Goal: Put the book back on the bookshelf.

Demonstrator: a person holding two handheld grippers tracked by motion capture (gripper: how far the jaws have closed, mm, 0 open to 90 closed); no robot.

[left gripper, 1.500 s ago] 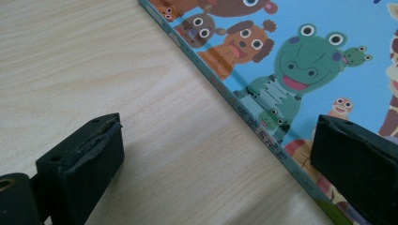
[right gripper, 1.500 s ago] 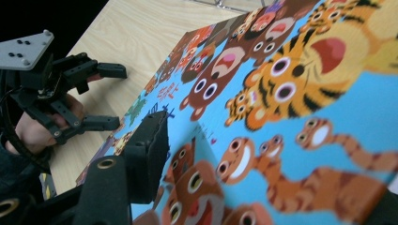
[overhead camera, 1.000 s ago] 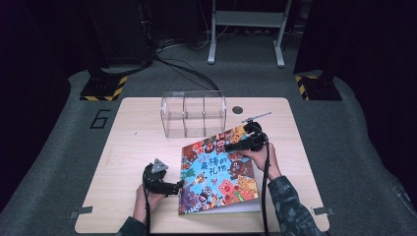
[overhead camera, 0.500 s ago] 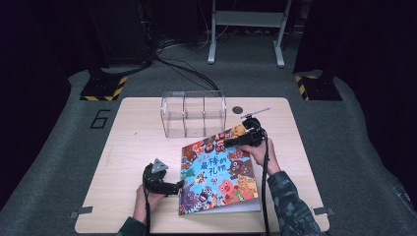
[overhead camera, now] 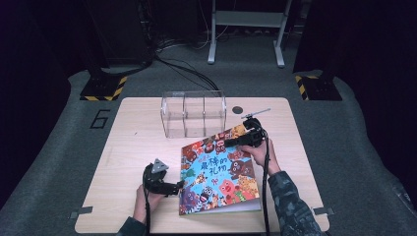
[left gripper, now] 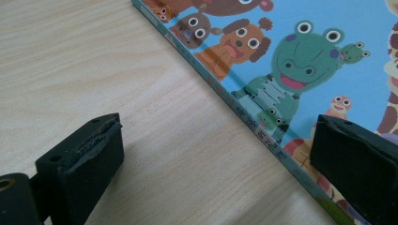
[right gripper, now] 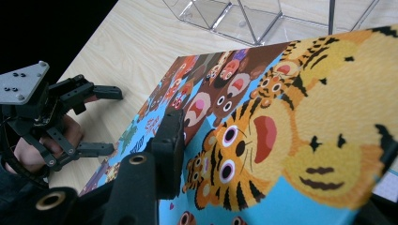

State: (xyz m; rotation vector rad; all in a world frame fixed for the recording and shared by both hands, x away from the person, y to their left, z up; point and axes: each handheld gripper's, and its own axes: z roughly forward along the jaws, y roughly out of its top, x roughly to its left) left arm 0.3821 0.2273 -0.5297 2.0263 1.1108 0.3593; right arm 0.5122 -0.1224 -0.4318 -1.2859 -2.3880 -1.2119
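A colourful picture book [overhead camera: 219, 174] with cartoon animals lies on the wooden table [overhead camera: 128, 147]. My right gripper [overhead camera: 230, 142] is at the book's far right corner. Its jaws have just been closing, with that corner between them. In the right gripper view one jaw presses on the tiger cover [right gripper: 281, 117], and my right gripper [right gripper: 277, 154] is shut on the book. My left gripper [overhead camera: 178, 188] rests at the book's left edge, its jaws open. In the left gripper view the left gripper [left gripper: 216, 154] straddles the book's spine edge [left gripper: 253, 122] without touching it.
A clear plastic container [overhead camera: 194, 110] with dividers stands just behind the book, close to the right gripper. A small dark round mark [overhead camera: 238, 109] sits on the table beside it. Bare wood stretches left of the book. The left gripper [right gripper: 115, 121] is seen open from the right gripper view.
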